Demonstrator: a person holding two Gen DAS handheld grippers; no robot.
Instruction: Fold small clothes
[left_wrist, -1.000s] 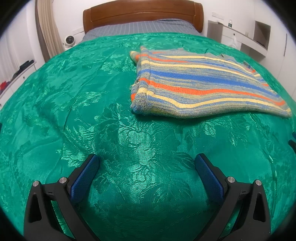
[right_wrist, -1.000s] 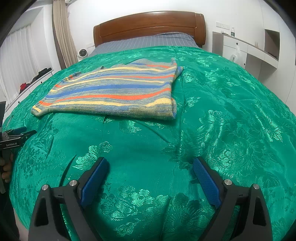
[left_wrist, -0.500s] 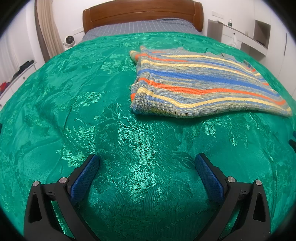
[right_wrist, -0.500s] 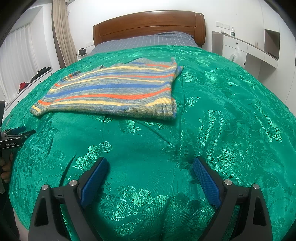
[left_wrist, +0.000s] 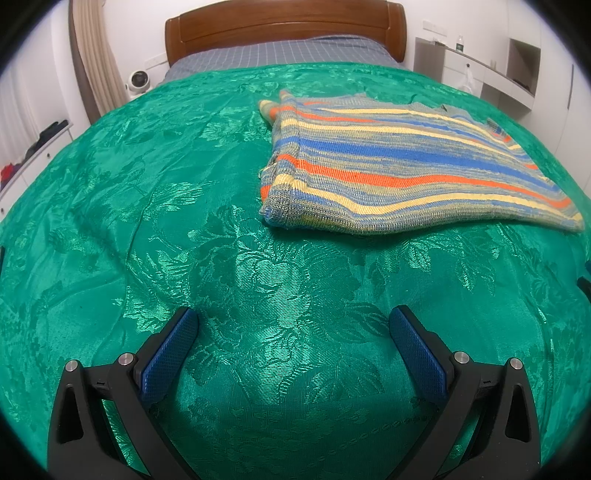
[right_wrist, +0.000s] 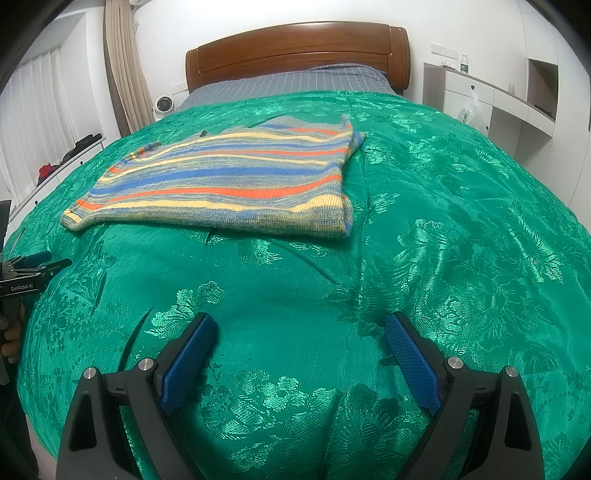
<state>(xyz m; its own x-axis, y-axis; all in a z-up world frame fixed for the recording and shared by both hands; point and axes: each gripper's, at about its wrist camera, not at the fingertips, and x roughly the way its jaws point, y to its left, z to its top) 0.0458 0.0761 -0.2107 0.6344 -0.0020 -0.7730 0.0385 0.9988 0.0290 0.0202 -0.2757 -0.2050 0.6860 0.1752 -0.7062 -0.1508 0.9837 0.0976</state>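
A striped knit sweater (left_wrist: 399, 166) in blue, orange, yellow and grey lies folded flat on the green bedspread (left_wrist: 207, 236). The left wrist view has it ahead and to the right; the right wrist view has the sweater (right_wrist: 229, 184) ahead and to the left. My left gripper (left_wrist: 293, 328) hangs open above the near part of the bed, nothing between its blue pads. My right gripper (right_wrist: 299, 332) is open too, well short of the sweater. The left gripper (right_wrist: 35, 264) also pokes in at the far left edge of the right wrist view, held by a hand.
A wooden headboard (right_wrist: 295, 51) and a grey checked sheet (right_wrist: 288, 83) lie at the far end. A white cabinet (right_wrist: 491, 99) stands on the right, a small fan (left_wrist: 138, 79) and curtains at the left. Green bedspread (right_wrist: 443, 221) stretches around the sweater.
Both views have shifted very slightly relative to the sweater. Both grippers stay open and the sweater has not moved.
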